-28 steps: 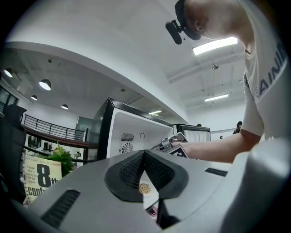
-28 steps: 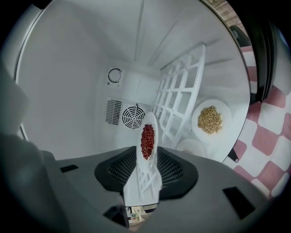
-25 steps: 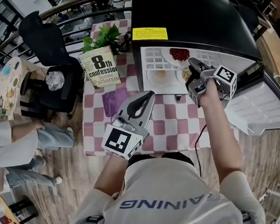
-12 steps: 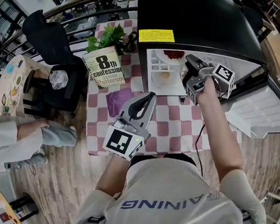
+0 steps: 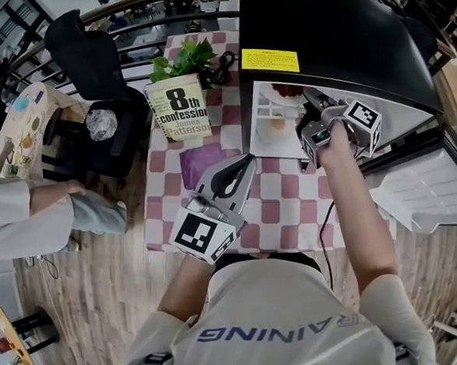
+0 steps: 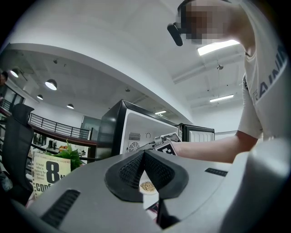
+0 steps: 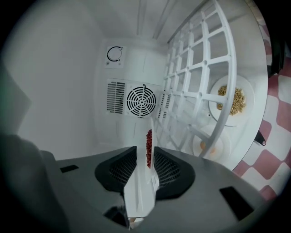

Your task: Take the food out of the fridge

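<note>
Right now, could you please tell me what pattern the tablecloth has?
Pink-and-white checks; the tablecloth shows best in the head view.

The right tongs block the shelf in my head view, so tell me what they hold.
Observer: In the right gripper view the right tongs are shut on a white plate, seen edge-on.
Operator: Report the grip depth.
Observer: The plate runs far back between the pads; its red food reaches their tips.
Operator: List what remains inside.
Observer: Through the grid shelf, a plate of brown grains that the tongs hide from you.
</note>
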A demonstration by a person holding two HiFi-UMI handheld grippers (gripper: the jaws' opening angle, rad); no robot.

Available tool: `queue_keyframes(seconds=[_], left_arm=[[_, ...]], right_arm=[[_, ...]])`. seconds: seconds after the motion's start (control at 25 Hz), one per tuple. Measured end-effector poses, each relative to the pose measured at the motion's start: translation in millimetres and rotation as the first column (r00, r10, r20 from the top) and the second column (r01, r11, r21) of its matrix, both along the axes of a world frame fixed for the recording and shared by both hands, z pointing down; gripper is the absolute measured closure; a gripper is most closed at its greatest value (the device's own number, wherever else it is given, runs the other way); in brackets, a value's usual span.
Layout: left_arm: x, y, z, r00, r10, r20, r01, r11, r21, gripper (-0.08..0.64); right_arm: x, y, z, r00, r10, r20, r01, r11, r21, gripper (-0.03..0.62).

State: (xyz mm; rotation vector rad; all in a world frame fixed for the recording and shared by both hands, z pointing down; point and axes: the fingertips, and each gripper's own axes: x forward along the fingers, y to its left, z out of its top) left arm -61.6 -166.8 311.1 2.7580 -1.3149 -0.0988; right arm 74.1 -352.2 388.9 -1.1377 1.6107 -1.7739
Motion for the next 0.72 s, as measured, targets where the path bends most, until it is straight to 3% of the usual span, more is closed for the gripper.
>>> queue_keyframes(seconds=[0.08, 0.2, 0.72], left_arm=[[-1.1, 0.8, 0.8, 1.000, -0.002, 0.001, 0.002, 1.000, -0.003, 0.554], [-1.9, 1.9, 1.5, 1.000, -0.003, 0.002, 0.003, 1.000, -0.006, 0.554], [6.3, 10.3, 0.4, 0.999, 0.036, 0.015, -0.036, 0.999, -0.001, 0.554]], right_arm=[[-1.3, -1.0, 1.6, 1.000, 0.005, -0.012, -0.005, 1.000, -0.010, 0.472], [0.4, -1.2, 6.3, 0.999, 0.016, -0.034, -0.017, 0.999, -0.027, 0.543], [24.1, 48.0, -10.4, 0.998, 0.047, 0.042, -0.051, 0.994, 0.098, 0.551]])
